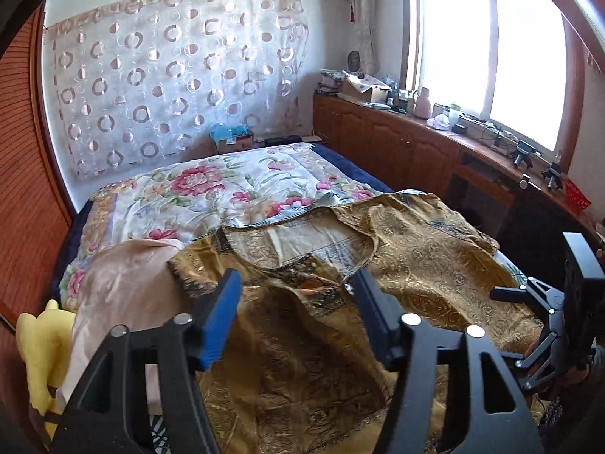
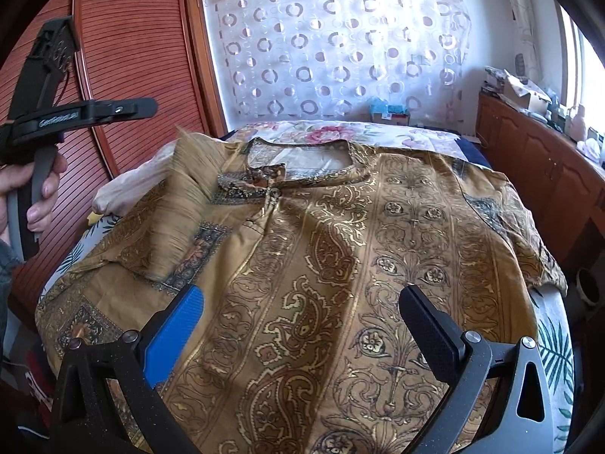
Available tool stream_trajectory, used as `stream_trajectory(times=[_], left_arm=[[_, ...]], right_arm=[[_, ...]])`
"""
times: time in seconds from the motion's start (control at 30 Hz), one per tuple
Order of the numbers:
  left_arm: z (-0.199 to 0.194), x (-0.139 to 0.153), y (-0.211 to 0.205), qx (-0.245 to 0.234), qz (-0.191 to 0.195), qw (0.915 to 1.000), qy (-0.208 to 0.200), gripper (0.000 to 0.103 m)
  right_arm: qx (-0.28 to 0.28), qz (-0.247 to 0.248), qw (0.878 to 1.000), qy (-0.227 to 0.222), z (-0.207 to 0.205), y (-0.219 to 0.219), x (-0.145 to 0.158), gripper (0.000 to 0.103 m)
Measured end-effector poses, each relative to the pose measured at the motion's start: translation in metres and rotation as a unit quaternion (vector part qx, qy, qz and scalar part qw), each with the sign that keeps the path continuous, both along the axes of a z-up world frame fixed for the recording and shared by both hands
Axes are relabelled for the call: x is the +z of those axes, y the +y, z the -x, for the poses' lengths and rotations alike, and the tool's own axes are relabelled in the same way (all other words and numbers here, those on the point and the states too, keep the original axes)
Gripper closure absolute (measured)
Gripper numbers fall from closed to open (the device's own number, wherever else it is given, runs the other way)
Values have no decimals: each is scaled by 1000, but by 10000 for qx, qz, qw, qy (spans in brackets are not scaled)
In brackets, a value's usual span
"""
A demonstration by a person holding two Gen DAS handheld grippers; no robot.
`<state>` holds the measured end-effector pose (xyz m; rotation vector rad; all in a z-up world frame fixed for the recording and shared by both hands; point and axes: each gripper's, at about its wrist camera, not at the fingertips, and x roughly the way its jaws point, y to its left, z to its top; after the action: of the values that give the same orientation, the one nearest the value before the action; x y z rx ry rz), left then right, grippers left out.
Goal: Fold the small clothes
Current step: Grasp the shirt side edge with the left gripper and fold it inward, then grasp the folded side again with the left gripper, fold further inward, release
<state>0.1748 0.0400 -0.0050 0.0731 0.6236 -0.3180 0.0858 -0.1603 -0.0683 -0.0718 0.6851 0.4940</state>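
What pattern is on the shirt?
Gold-brown shirt with dark paisley and floral scrollwork; clearest in the right wrist view.

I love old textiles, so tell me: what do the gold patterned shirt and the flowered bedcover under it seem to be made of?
The gold patterned shirt looks like thin woven fabric, perhaps silk or a satin-like synthetic: it has a soft sheen, fine creases, and printed paisley bands. The flowered bedcover looks like smooth, slightly glossy quilted cloth, padded, with printed pink blooms. The exact fibre of either cannot be told by sight.
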Motion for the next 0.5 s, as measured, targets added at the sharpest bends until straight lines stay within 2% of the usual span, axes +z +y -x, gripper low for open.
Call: stream_trajectory(times=[0.17,0.5], left_arm=[[-3,-17,18,330,-109,9993,134,39],[-25,-86,45,808,-536,9919,824,39]], right_arm=[[20,26,10000,-7,1,3,1,0],[263,516,9983,-74,-17,20,0,0]])
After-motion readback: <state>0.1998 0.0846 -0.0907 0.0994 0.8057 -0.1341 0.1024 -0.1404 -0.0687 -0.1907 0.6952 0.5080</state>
